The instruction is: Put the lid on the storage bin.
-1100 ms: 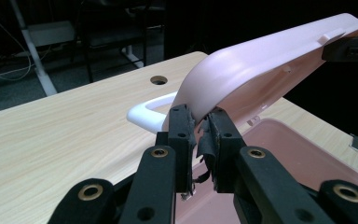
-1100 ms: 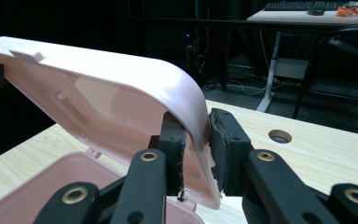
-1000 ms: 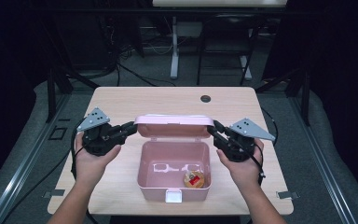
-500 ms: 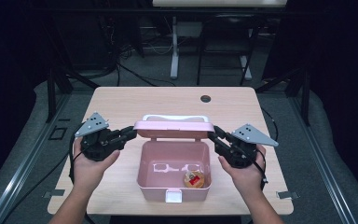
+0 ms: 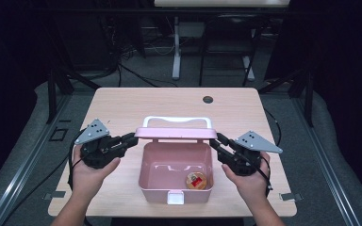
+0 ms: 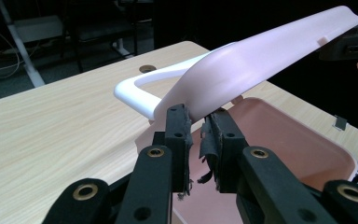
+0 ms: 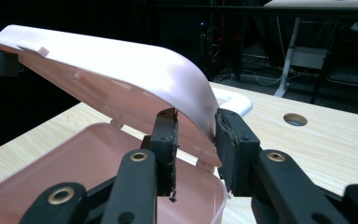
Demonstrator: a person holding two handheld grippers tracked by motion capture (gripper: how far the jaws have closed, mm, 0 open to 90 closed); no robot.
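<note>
Both hands reach in level toward the pink box (image 5: pixel 176 181): the left gripper (image 5: pixel 131 140) and the right gripper (image 5: pixel 215 142) each pinch one end of its lid (image 5: pixel 176 133). Compared with before, the lid hangs lower over the box, and the right gripper's jaws have just been opening.
</note>
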